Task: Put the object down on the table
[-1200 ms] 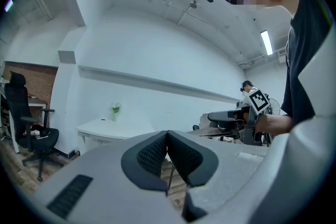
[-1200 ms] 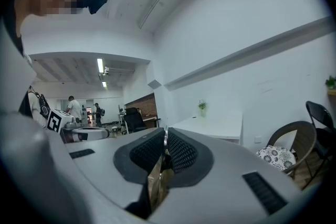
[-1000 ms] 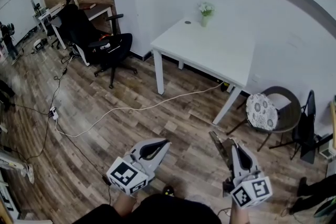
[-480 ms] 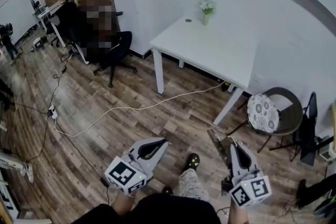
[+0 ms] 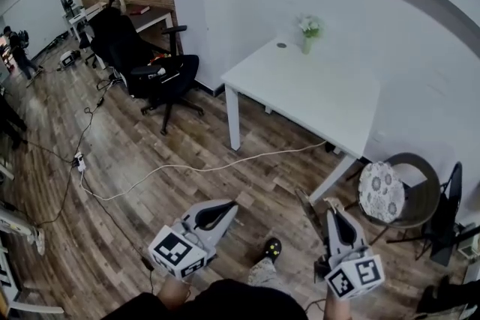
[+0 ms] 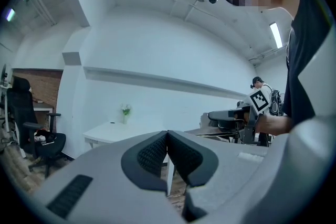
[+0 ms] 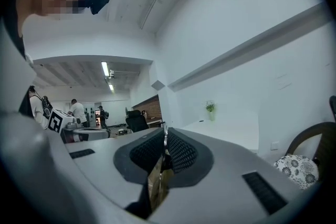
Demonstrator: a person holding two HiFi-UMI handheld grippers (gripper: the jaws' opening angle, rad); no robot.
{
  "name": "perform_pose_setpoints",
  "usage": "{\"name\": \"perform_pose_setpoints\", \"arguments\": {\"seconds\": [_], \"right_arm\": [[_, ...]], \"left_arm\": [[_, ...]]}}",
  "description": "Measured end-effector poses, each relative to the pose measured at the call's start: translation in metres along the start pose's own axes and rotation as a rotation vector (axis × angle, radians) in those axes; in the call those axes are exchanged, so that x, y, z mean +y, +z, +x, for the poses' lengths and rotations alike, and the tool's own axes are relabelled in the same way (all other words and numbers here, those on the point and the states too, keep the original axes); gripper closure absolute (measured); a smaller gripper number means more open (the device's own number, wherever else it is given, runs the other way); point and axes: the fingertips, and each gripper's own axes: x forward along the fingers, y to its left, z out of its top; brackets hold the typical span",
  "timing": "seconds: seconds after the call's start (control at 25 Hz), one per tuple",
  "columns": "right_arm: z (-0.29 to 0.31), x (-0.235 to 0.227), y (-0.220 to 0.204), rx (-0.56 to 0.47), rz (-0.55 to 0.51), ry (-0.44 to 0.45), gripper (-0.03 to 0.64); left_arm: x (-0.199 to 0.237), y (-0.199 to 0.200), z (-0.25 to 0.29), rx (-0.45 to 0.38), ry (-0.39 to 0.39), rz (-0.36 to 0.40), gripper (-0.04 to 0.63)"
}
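Head view: you carry two tools. Your left tool (image 5: 233,204) has its tips pressed together with nothing in them. Your right tool (image 5: 330,209) pinches one thin, flat brown object (image 5: 307,210) over the wood floor (image 5: 150,161), well short of the single white worktop (image 5: 300,86). The object's long axis runs forward, away from you. One vase of flowers (image 5: 309,30) stands on the worktop.

Left gripper view: your pads (image 6: 152,155) meet, with nothing between them.

Right gripper view: your pads (image 7: 181,152) nip the object edge-on, and it hangs below them.

Grey hand-held grippers (image 5: 229,206) bear black-and-white marker cubes (image 5: 180,251).
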Motion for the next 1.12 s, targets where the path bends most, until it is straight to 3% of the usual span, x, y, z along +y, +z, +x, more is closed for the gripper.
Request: {"name": "perform_pose_setpoints", "arguments": {"seconds": [0.6, 1.12], "right_arm": [[0.103, -0.091, 0.019, 0.021, 0.019, 0.064, 0.594], [0.148, -0.15, 0.042, -0.005, 0.002, 0.095, 0.594]], "left_arm": [[0.058, 0.016, 0.112, 0.021, 0.055, 0.001, 0.595], [0.077, 0.03, 0.184, 0.003, 0.075, 0.026, 0.595]]}}
